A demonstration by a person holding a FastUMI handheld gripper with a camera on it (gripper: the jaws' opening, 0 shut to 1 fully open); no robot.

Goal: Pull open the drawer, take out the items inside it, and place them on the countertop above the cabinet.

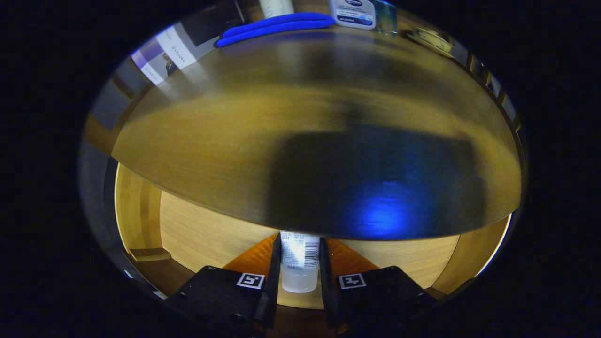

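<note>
A white tube (299, 258) with a clear cap and a barcode stands between my fingers, cap end toward me. My gripper (299, 241) is shut on it, both black pads pressing its sides. Below and behind the tube lies the light wooden floor of the open drawer (211, 230). Just ahead of the fingertips runs the front edge of the glossy wooden countertop (263, 122), which covers the tube's far end. My gripper's dark shadow falls on that top.
At the back of the countertop lie a blue folded item (277, 26), a white container with a blue label (352, 14) and a small pale dish (429, 40) to the right. The drawer's side wall (136, 211) rises at the left.
</note>
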